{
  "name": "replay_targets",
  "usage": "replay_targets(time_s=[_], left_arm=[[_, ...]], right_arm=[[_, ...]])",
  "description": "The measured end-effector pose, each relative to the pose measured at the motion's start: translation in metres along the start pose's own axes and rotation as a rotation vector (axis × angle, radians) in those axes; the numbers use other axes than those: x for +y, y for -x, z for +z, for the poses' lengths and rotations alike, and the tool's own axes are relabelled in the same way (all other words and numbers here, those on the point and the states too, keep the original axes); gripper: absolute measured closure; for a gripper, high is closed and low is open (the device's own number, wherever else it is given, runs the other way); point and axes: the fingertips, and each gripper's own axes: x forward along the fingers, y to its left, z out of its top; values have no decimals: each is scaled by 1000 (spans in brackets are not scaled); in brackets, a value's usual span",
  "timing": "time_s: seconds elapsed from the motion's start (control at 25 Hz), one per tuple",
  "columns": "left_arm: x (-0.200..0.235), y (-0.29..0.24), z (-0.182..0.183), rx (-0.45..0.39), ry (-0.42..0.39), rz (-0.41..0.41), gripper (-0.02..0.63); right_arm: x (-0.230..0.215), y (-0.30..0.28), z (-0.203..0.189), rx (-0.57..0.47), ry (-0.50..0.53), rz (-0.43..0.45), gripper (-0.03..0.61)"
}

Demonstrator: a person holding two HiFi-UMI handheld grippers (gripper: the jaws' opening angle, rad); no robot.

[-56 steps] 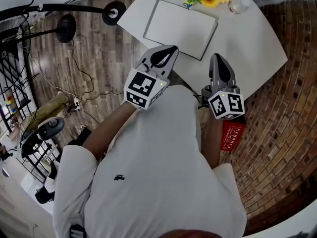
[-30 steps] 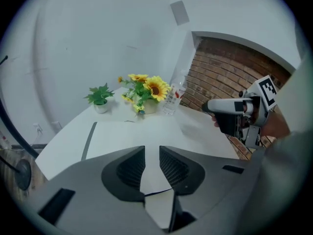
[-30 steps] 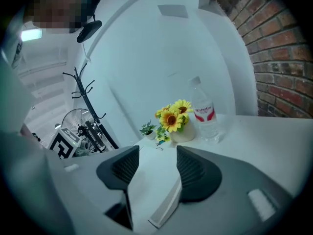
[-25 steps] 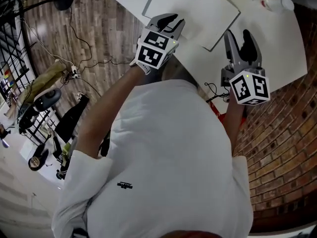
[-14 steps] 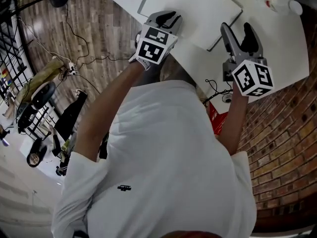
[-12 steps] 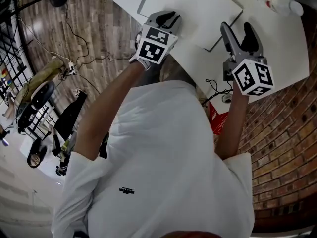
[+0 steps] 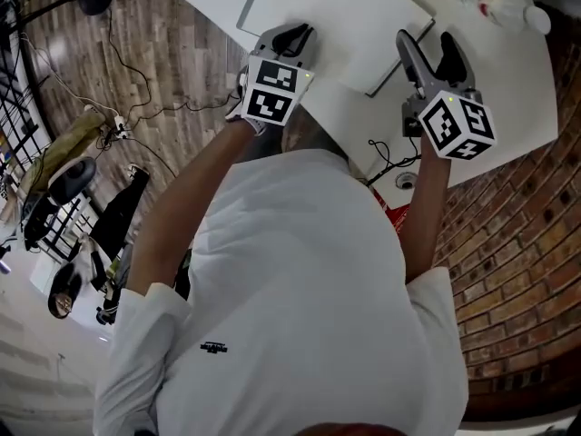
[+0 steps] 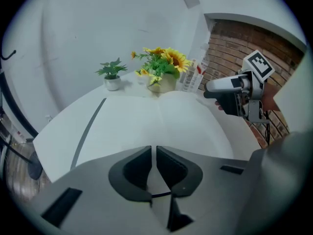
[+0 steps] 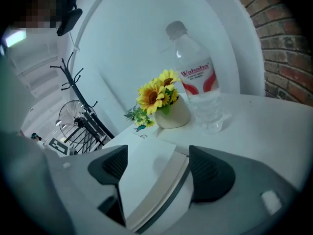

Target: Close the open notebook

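**Now lining up on the notebook's right edge**

So, from eleven o'clock: my left gripper (image 7: 292, 34) has its jaws pressed together with nothing in them. Its tip hangs over the near edge of the left page, I'd guess to keep that half flat. The open notebook (image 7: 338, 7) lies at twelve o'clock on the white table (image 7: 508, 71), pages up, not yet folded. At one o'clock my right gripper (image 9: 155, 166) is opening wide. The notebook's right edge — page stack and dark cover — sits between its jaws, neither pad pressing on it. That spread looks meant to straddle the cover for the lift-over. Sunflowers (image 9: 154, 96) and a water bottle (image 9: 198, 80) stand beyond, around two o'clock.
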Motion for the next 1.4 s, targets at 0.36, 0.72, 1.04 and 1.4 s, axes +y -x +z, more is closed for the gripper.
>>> replay_targets(time_s=[0.36, 0.72, 1.04, 1.4], left_arm=[[-1, 1, 0, -7, 12, -2, 580], [0, -1, 1, -12, 13, -5, 580], [0, -1, 2, -10, -3, -22, 583], [-1, -4, -2, 3, -29, -10, 583]], right_arm=[[-23, -19, -21, 71, -19, -24, 181], [-35, -37, -27, 119, -7, -49, 181], [-31, -40, -27, 114, -37, -77, 187], [5, -53, -41, 166, -261, 115, 289]])
